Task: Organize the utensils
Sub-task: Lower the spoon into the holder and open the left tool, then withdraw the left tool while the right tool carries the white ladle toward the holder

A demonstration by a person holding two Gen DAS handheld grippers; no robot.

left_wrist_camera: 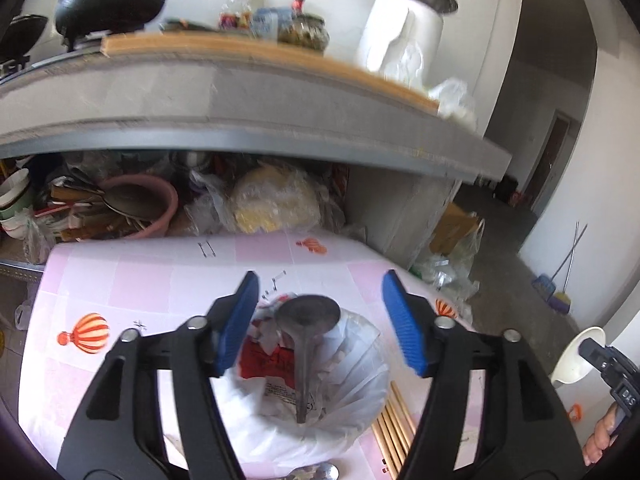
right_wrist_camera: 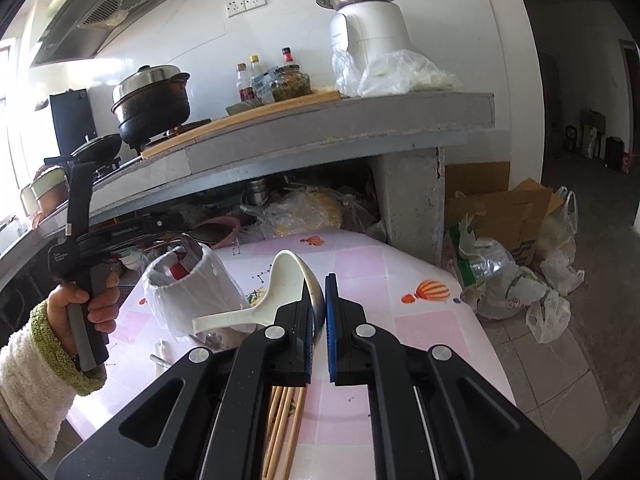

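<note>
While the left gripper (left_wrist_camera: 320, 320) hangs spread wide above the bag-lined holder (left_wrist_camera: 320, 400) at lower centre, where a metal spoon (left_wrist_camera: 306, 332) stands bowl-up, the right gripper (right_wrist_camera: 318, 300) pinches a white ladle (right_wrist_camera: 280, 280) by its bowl edge at mid-frame. That grip looks thin: the ladle could pivot or slip out during transfer. Its handle might also snag the loose liner and tip the holder toward the chopsticks (right_wrist_camera: 284, 432) lying at lower centre.

Daylight pouring in from my left, window (right_wrist_camera: 10, 128) blown out white, counter shelf (left_wrist_camera: 256, 80) smeared by motion blur, strong fisheye bending, black corners, right doorway (right_wrist_camera: 580, 120) dim.
</note>
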